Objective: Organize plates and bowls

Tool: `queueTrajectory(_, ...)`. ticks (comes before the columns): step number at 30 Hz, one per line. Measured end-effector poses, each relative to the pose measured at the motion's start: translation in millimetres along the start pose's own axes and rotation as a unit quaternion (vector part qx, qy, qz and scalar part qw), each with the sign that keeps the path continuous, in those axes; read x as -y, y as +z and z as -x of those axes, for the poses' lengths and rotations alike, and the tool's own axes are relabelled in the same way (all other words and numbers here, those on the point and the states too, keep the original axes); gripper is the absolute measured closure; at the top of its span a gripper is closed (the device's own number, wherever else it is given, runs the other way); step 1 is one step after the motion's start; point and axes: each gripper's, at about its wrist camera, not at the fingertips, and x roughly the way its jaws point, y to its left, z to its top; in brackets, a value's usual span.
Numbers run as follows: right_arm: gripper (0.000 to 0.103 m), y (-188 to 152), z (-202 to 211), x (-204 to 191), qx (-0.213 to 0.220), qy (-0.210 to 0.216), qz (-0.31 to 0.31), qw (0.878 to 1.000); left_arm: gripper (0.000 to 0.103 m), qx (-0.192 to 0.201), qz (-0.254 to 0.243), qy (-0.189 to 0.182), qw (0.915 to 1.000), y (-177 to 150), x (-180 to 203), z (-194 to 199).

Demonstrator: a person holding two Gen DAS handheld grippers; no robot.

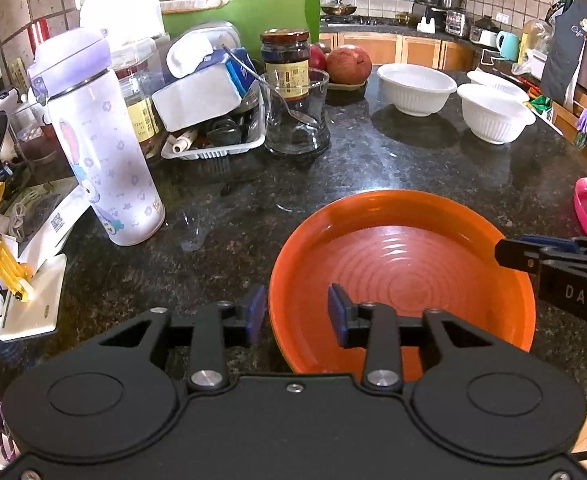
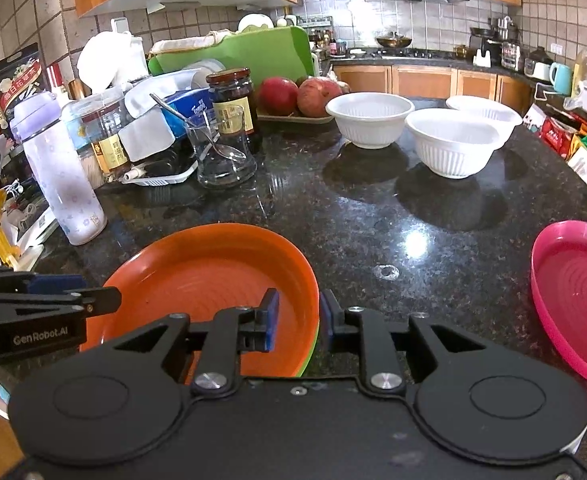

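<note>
Orange plate (image 1: 405, 268) lies flat on the dark speckled surface (image 1: 373, 168), with both pairs of fingers straddling its rim from opposite sides. In the left wrist view the left gripper (image 1: 296, 314) has its blue-padded fingers (image 1: 338, 314) apart: one pad sits outside the plate's left edge, the other over the inside, and neither presses on the rim. In the right wrist view the right gripper (image 2: 298, 319) stands at the plate's right edge, one pad inside and one outside; its fingers are narrowly apart, and a small gap shows between pads and rim. From this side a green edge (image 2: 311, 354) peeks out beneath the orange plate (image 2: 213, 280), so it rests on another dish.

To the right of the orange plate, well apart, a pink plate (image 2: 577, 300) lies near the surface's edge. Beyond the orange plate three white bowls (image 2: 451, 142) stand upright in a loose group. Left of the orange plate a lavender bottle (image 1: 101, 140) stands, and farther back a glass with a spoon (image 1: 297, 116), a dark jar (image 1: 286, 64) and red apples (image 1: 348, 65).
</note>
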Motion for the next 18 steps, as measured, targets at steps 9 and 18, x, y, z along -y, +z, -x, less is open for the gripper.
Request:
queueTrajectory(9,0.079,-3.7,12.4,0.6,0.024,-0.015,-0.006,1.0,0.042,0.027,-0.006,0.001,0.9996,4.0,2.9,9.5)
queueTrajectory(18,0.078,-11.9,36.8,22.0,0.039,-0.047,-0.032,0.998,0.038,0.042,-0.013,-0.018,0.9989,13.0,13.7,13.3)
